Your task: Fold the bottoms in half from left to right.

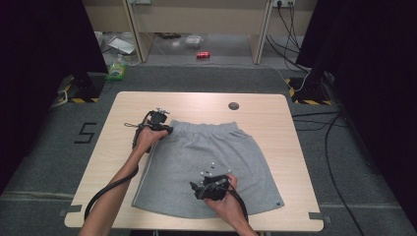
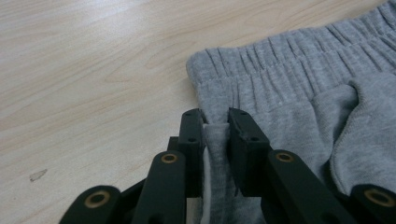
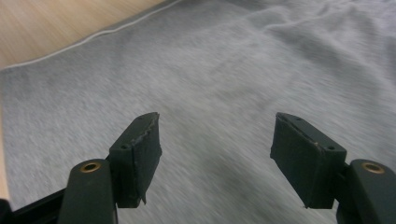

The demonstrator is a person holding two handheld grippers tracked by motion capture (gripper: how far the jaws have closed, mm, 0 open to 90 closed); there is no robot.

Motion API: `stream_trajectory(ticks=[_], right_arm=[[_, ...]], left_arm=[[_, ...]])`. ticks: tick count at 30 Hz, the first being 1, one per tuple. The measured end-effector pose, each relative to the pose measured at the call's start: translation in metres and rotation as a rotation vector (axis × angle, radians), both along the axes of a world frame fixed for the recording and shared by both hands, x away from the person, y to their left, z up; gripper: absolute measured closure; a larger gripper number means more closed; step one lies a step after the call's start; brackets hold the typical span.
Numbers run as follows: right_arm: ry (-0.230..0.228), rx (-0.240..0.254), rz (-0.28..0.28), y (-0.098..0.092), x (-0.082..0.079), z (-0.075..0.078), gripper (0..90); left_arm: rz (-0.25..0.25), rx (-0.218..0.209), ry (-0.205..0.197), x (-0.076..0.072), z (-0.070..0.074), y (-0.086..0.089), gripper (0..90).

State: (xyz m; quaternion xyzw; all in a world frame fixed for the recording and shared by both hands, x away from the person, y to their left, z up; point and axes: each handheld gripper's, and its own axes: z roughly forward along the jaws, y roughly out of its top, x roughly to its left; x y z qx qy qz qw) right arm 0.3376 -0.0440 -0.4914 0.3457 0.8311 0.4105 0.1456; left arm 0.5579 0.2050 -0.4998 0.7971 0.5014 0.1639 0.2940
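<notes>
Grey shorts (image 1: 211,162): small dark hem label (image 1: 279,203), unreadable.

A light wood tabletop (image 1: 147,105) with rounded corners stands on grey carpeted floor (image 1: 44,162). Black curtains (image 1: 39,44) hang at both sides. Beyond, a pale wooden bench frame (image 1: 196,19) lines the wall. A red can (image 1: 203,55) lies beneath it. Black cables (image 1: 334,147) trail across the floor at right. A "5" marking (image 1: 84,132) sits at left.

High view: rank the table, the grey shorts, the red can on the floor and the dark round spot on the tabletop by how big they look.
1. table
2. grey shorts
3. and 4. red can and dark round spot: these look alike, and the can lies farther off, so no ranking.
</notes>
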Motion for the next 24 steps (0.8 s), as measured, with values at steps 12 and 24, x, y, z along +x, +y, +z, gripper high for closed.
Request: stream_trajectory(ticks=[12, 24], right_arm=[[0.018, 0.011, 0.042, 0.043, 0.003, -0.002, 33.6], [0.025, 0.005, 0.133, 0.085, -0.003, -0.005, 33.7]], left_arm=[[0.004, 0.001, 0.000, 0.000, 0.000, 0.000, 75.1], [0.004, 0.005, 0.001, 0.000, 0.000, -0.001, 75.1]])
